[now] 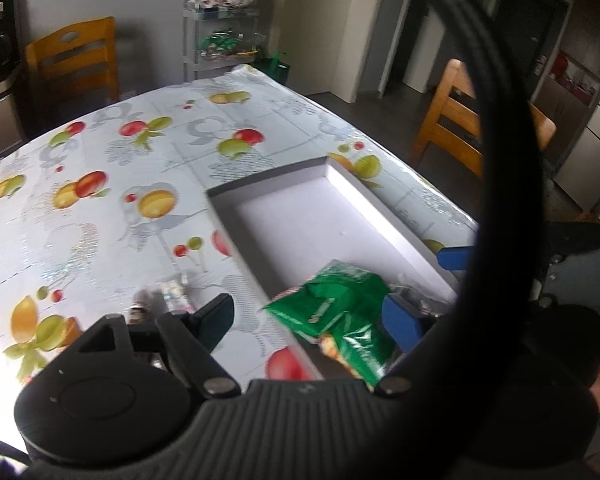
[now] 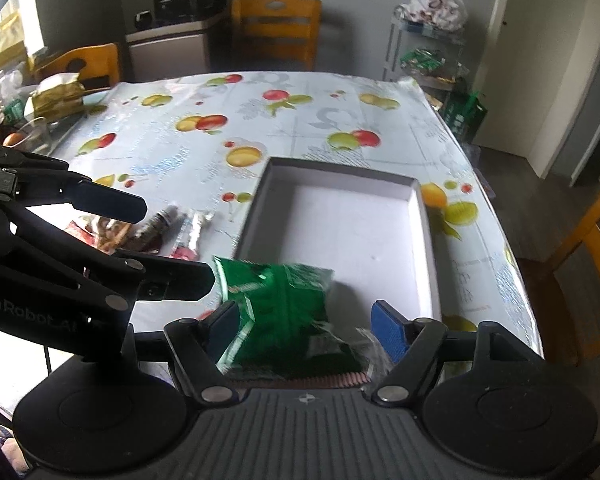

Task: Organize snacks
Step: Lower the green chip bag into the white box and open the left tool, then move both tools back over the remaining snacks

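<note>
Green snack bag (image 2: 280, 304) sits at the white box (image 2: 424, 216) near edge; your right gripper (image 2: 304, 330) is wide open around it, left gripper (image 2: 160, 244) open, empty. Next, probably grab the loose snacks (image 2: 172, 226).

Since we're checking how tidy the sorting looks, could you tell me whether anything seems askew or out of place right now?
The green snack bag sits crumpled and tilted across the near edge of the white box, not flat inside. Several small packets lie loose on the tablecloth left of the box.
</note>
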Tool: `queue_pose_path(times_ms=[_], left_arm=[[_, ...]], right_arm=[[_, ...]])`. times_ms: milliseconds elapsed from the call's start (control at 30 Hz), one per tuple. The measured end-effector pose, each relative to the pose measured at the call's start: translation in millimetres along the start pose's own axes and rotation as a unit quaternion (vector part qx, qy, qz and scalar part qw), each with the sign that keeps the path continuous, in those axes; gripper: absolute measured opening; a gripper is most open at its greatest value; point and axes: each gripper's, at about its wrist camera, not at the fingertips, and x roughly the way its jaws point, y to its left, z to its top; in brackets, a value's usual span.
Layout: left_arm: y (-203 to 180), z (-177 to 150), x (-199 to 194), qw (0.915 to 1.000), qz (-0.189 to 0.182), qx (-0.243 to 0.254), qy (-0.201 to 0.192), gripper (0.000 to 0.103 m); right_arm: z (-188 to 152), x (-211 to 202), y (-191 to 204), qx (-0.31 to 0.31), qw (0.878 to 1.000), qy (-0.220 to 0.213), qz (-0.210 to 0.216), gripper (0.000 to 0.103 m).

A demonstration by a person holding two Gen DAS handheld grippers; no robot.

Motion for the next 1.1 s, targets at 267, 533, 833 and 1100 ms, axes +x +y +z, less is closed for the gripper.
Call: queue_pose_path(times_ms=[267, 533, 833, 1100], left_arm=[[29, -6, -17, 0.9989, 0.034, -0.033, -0.006, 0.082], [57, -11, -36, 0.9957, 0.061, -0.068, -0.015, 0.082], [69, -21, -48, 0.9929, 0.087, -0.08, -0.01, 0.082], [80, -31, -53, 0.9903, 0.103, -0.094, -0.003, 0.082]], right_arm=[[16, 7, 26, -0.033, 0.999, -0.004, 0.024, 0.075], [36, 9, 52, -0.06, 0.997, -0.017, 0.037, 0.078], [39, 13, 70, -0.07, 0.996, -0.017, 0.055, 0.079], [36, 14, 85, -0.079, 0.994, -0.013, 0.068, 0.081]])
